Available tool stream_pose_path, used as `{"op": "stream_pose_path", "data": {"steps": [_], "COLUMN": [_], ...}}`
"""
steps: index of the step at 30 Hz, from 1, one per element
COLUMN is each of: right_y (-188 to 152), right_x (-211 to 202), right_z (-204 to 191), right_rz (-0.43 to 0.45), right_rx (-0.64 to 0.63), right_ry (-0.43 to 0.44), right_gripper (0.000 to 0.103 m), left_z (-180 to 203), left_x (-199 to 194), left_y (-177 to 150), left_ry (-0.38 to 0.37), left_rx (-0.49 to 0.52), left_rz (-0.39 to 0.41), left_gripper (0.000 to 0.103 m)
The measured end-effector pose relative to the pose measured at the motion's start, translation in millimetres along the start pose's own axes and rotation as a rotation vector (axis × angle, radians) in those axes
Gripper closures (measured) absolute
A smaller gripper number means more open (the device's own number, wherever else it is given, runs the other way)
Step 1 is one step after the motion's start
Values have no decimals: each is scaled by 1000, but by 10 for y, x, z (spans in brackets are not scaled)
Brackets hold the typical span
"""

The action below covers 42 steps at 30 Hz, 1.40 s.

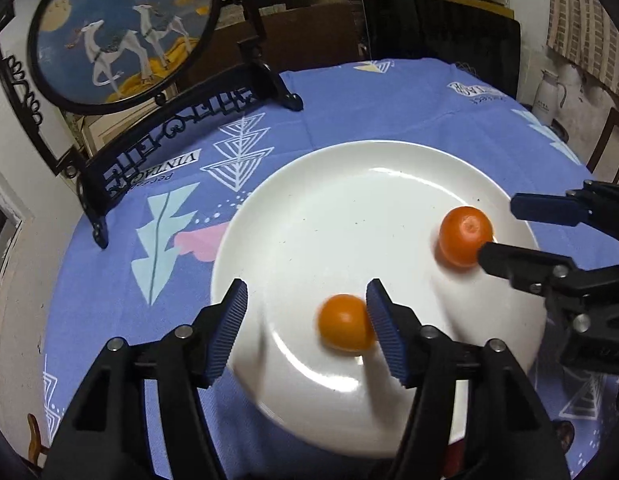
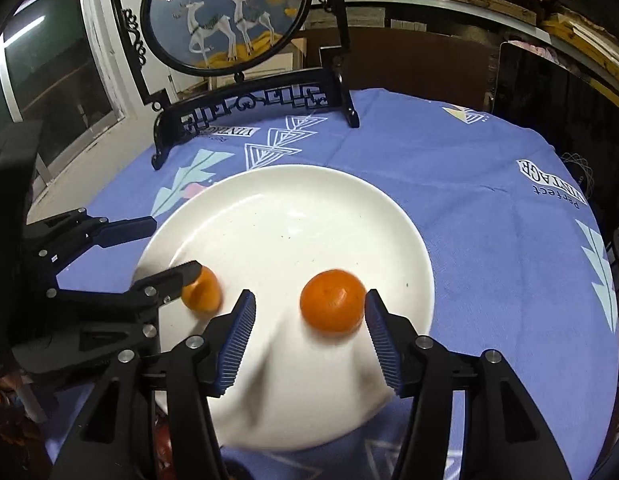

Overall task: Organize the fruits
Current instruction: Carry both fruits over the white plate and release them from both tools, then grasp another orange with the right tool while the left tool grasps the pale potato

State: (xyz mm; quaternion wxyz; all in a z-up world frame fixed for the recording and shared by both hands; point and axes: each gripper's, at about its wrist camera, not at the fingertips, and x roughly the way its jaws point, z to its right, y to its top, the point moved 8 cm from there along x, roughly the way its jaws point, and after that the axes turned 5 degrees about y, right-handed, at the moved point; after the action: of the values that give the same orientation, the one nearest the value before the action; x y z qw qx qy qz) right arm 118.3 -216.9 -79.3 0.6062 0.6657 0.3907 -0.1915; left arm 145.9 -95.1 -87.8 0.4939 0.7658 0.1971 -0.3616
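Note:
A white plate [image 1: 309, 216] lies on the blue tablecloth, and also shows in the right wrist view [image 2: 277, 208]. Two oranges sit on the plate. The smaller orange [image 1: 343, 322] lies by the right finger of my left gripper [image 1: 307, 330], which is open; the same orange [image 2: 203, 290] shows in the right wrist view beside the left gripper [image 2: 173, 246]. The larger orange [image 2: 333, 306] lies between the jaws of my open right gripper [image 2: 309, 338], close to its right finger. From the left wrist view it [image 1: 465, 236] rests between the right gripper's fingers [image 1: 503, 228].
A round painted deer screen on a black stand [image 1: 125, 28] stands at the table's far left, also in the right wrist view [image 2: 225, 12]. A dark chair [image 1: 441, 36] is behind the table. The blue cloth [image 2: 489, 240] spreads right of the plate.

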Motion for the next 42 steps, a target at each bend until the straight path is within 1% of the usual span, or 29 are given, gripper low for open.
{"op": "stream_pose_path", "data": {"steps": [1, 3, 4, 8, 10, 12, 14, 18, 21, 27, 28, 29, 32, 34, 36, 39, 41, 42], "right_y": [-20, -119, -156, -422, -622, -859, -1037, -1426, -1602, -1754, -1773, -1787, -1773, -1768, -1747, -1678, -1646, -1631], "right_x": [-37, -169, -225, -554, -737, -907, -1001, -1039, -954, -704, -666, -641, -649, -710, -792, -935, -1007, -1047], "right_z": [-10, -77, -105, -375, -569, -802, -973, -1304, -1459, -1591, -1600, -1610, -1614, -1586, -1504, -1325, -1214, -1160], "right_rz": [1, 9, 15, 38, 35, 25, 7, -40, -77, -141, -151, -157, -144, -132, -116, -77, -61, -51], "right_rx": [-3, -21, -30, -93, -138, -194, -220, -250, -254, -231, -226, -225, -237, -239, -223, -197, -175, -166], "right_ry": [2, 1, 4, 50, 88, 137, 181, 238, 256, 247, 246, 244, 231, 225, 218, 182, 163, 153], "right_gripper": [46, 45, 45, 44, 43, 42, 42, 42, 42, 43, 47, 57, 58, 58, 58, 58, 57, 57], "left_z": [-23, -79, -105, -149, -186, -245, -299, -393, -451, -529, -536, -544, -511, -408, -238, 0, 131, 187], "left_x": [-47, -180, -247, -549, -686, -803, -877, -988, -1010, -1044, -1049, -1051, -1063, -1078, -1111, -1126, -1084, -1034], "left_y": [-22, -91, -134, -401, -567, -725, -852, -1095, -1226, -1405, -1428, -1447, -1514, -1566, -1619, -1694, -1735, -1752], "left_ry": [0, 6, 6, -24, -31, -40, -55, -58, -57, -63, -66, -67, -84, -111, -138, -180, -185, -175], "left_rx": [-6, -21, -25, -16, -8, -20, -36, -51, -63, -86, -87, -88, -85, -60, -8, 37, 60, 71], "left_rz": [8, 35, 47, 71, 72, 73, 67, 58, 43, 27, 25, 23, 11, 2, 5, 5, -3, -8], "left_gripper": [38, 25, 24, 22, 20, 19, 18, 18, 17, 17, 17, 17, 17, 17, 17, 17, 17, 17]}}
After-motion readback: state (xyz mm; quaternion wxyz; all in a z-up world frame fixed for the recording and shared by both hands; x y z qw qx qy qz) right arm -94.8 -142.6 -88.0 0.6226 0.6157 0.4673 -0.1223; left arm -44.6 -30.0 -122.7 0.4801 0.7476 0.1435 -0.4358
